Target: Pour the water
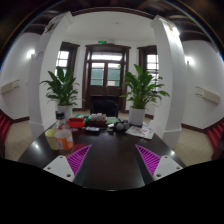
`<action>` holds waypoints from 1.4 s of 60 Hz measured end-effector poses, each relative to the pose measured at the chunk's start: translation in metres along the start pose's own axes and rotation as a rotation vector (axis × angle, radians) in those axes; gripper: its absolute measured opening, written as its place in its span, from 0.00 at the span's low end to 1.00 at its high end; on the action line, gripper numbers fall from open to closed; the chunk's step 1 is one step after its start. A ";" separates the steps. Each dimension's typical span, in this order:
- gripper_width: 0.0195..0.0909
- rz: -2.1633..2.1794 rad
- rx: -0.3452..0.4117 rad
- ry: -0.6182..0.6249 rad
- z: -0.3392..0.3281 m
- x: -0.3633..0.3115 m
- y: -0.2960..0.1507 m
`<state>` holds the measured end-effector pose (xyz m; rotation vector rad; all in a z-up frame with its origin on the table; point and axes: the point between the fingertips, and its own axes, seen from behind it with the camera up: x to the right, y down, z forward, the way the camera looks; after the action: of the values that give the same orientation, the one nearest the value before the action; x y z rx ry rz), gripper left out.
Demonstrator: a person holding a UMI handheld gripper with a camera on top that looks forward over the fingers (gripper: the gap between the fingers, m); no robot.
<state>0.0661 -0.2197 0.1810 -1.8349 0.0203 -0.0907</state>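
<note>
Your tongs point(108, 165) gape empty over the counter point(110, 150); the bottle point(62, 135) ahead-left is ungrasped, pouring not begun.

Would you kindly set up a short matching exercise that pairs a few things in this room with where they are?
Things:
1. Bottle with orange liquid
2. Two potted plants
3. Wooden double door
4. Tongs

Places:
A. At the far wall, between the plants
B. On the dark table, ahead of the left pink pad
C. Open over the table's near part, holding nothing
D. Either side of the door, beyond the table

Pairs: 1-B, 2-D, 3-A, 4-C
</note>
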 end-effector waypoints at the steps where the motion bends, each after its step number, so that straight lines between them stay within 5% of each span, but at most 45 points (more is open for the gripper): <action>1: 0.92 0.002 -0.006 -0.010 -0.001 -0.004 0.002; 18: 0.94 0.037 0.018 -0.243 0.012 -0.135 0.048; 31: 0.92 0.001 0.131 -0.229 0.060 -0.170 0.026; 40: 0.90 -0.002 0.131 -0.221 0.094 -0.177 0.019; 54: 0.62 0.018 0.148 -0.221 0.113 -0.187 0.021; 56: 0.48 0.002 0.152 -0.212 0.114 -0.187 0.023; 68: 0.26 0.005 0.184 -0.179 0.114 -0.185 0.022; 72: 0.27 -0.005 0.176 -0.178 0.116 -0.186 0.023; 73: 0.18 -0.007 0.175 -0.179 0.119 -0.186 0.021; 84: 0.18 -0.060 0.180 -0.168 0.117 -0.194 0.018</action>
<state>-0.1183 -0.0998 0.1227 -1.6584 -0.1563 0.0191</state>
